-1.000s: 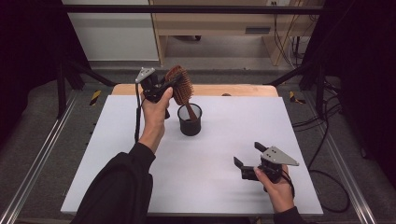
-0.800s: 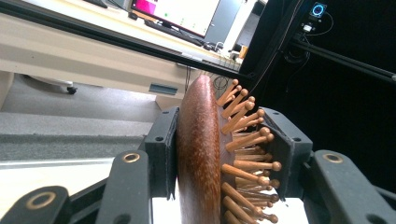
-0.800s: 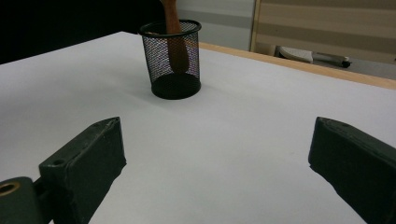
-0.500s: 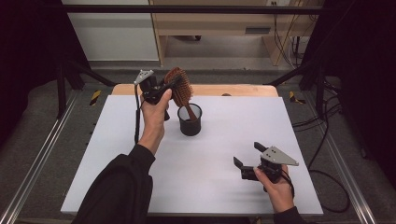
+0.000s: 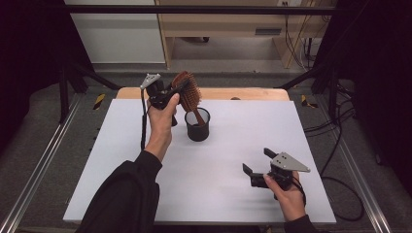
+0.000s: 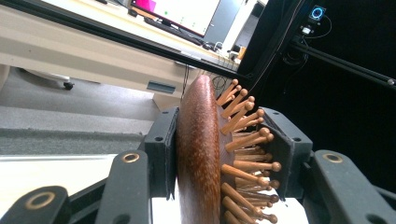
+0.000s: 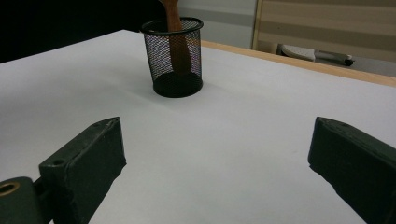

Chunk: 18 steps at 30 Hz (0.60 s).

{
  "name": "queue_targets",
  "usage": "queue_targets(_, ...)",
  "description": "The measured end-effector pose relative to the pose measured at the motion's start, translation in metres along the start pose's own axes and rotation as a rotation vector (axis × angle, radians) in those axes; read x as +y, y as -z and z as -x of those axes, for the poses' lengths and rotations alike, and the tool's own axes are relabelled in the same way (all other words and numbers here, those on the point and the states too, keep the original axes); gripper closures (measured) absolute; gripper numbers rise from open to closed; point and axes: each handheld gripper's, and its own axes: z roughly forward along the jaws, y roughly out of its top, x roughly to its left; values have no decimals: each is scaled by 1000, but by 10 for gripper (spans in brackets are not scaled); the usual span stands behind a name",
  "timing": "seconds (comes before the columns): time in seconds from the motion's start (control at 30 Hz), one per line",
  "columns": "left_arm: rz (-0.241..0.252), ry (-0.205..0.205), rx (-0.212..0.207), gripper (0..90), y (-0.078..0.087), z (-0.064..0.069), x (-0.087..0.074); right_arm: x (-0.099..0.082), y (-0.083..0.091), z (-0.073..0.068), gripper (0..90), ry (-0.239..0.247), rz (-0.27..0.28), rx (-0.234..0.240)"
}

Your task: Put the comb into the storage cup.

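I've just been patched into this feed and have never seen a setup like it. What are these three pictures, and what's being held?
There is no robot arm: a person holds a two-jaw gripper in each hand at a white table. The high view looks down from above; the other two come from cameras riding on each gripper. The left gripper is shut on the head of a wooden hairbrush, one jaw on its smooth back, the other on the bristle side. The brush's handle stands in a black mesh cup. The right gripper is open, holds nothing, and sits low over the table, facing the cup.
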Motion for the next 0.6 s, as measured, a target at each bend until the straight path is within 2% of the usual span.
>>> queue_targets(0.6, -15, 7, 5, 511, -1, -2, -11, 0, -1, 0, 40, -1, -6, 4)
